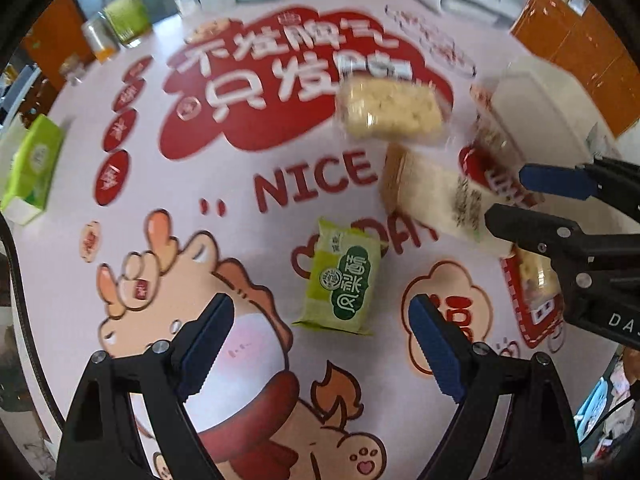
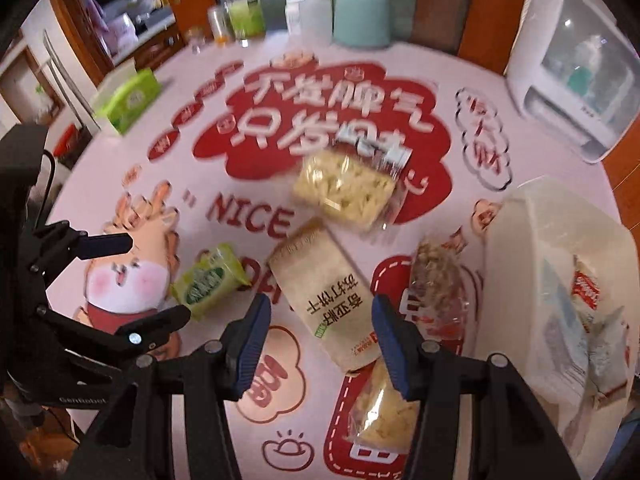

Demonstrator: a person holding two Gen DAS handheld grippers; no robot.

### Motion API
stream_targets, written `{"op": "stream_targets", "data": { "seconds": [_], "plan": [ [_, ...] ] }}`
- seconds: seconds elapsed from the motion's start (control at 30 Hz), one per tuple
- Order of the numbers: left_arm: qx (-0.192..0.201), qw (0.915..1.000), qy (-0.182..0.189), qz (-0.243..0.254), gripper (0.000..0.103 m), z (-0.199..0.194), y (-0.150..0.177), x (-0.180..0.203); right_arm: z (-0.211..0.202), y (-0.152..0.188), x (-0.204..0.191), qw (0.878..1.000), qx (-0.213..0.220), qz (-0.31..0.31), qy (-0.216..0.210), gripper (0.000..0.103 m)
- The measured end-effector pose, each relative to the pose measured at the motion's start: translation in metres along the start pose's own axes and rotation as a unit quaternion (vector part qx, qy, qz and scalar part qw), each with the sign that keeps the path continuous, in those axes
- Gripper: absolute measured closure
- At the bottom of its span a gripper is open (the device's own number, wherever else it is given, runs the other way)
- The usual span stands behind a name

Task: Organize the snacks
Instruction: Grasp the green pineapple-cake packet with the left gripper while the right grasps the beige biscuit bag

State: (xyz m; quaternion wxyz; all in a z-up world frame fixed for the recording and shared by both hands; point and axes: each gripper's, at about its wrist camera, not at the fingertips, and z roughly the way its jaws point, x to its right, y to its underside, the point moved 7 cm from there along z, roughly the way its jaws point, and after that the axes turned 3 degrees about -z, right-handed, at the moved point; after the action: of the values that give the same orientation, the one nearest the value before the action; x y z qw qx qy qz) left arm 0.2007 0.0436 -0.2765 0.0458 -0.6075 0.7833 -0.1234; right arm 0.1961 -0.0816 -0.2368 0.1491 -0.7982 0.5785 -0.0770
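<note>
With both jaws parted and empty, left gripper [image 1: 322, 344] above the green pineapple cake packet [image 1: 343, 280] and right gripper [image 2: 322, 338] over the beige cracker pack [image 2: 326, 300] may collide, being close.

Two wrist cams, both staring steeply down at the table

Both sit close above the printed tablecloth [image 1: 248, 184], sharing the green snack pack [image 1: 342, 280] and cracker pack [image 2: 320, 288].
</note>
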Motion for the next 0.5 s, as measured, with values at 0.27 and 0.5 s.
{"op": "stream_targets", "data": {
  "seconds": [0.27,0.5],
  "plan": [
    [-0.030,0.9995,0.012,-0.006,0.015,0.033,-0.005,0.001,0.048,0.001,0.006,0.999,-0.050,-0.003,-0.010,0.047],
    [-0.023,0.9997,0.008,0.003,0.017,0.037,-0.011,0.003,0.063,-0.008,0.005,0.998,-0.057,-0.026,-0.009,0.032]
  ]
}}
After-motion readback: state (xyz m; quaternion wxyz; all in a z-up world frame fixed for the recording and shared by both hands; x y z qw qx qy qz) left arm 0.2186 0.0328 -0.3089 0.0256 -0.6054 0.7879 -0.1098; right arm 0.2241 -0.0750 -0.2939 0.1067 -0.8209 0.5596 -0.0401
